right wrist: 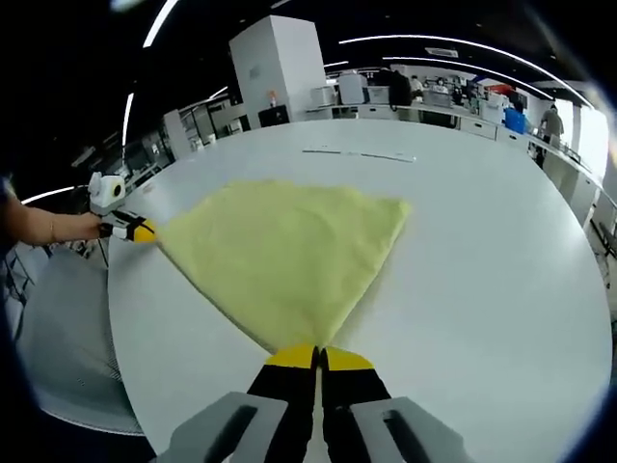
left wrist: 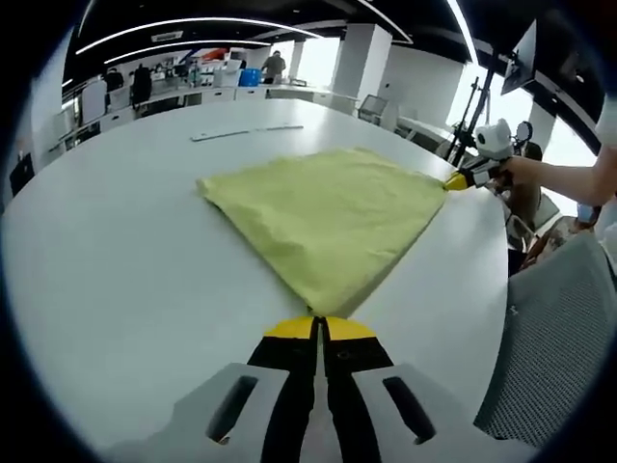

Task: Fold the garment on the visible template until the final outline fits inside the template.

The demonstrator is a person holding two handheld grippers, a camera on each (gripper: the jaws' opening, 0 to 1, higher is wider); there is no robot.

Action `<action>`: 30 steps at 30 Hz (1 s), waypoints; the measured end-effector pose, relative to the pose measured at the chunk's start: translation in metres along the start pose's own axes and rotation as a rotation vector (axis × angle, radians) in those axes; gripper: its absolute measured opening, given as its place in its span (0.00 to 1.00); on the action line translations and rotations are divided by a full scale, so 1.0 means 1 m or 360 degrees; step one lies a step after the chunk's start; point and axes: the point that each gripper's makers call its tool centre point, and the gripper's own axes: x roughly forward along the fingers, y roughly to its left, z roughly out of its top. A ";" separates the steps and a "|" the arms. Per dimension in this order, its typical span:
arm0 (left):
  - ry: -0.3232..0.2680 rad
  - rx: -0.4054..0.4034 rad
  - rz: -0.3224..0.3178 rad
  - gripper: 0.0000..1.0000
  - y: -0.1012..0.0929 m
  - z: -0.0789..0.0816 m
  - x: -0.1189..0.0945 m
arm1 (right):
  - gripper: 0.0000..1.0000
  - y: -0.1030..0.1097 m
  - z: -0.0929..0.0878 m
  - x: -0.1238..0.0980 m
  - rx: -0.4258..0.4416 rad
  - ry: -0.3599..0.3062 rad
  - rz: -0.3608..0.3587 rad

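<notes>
On table (left wrist: 116, 289): yellow garment (left wrist: 328, 207).

Open office: white table (left wrist: 116, 251), white pillar (right wrist: 280, 68), curved ceiling lights (left wrist: 193, 24).

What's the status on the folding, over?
Left gripper shut on yellow cloth corner. Right gripper shut on another corner. Cloth flat on white table; nothing obstructing.

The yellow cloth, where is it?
The yellow cloth lies flat on the white table, a corner pinched by each tongs, left and right.
</notes>
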 end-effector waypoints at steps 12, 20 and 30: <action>0.0017 0.0025 -0.0014 0.00 -0.015 -0.008 -0.004 | 0.00 0.007 -0.014 -0.013 0.0024 0.0007 -0.0008; 0.0039 0.0020 0.0009 0.00 -0.015 -0.013 -0.006 | 0.00 0.014 -0.021 -0.016 0.0036 0.0016 -0.0002; 0.0058 -0.0070 0.0037 0.00 -0.013 -0.018 -0.006 | 0.00 0.017 -0.023 -0.012 0.0010 0.0049 -0.0026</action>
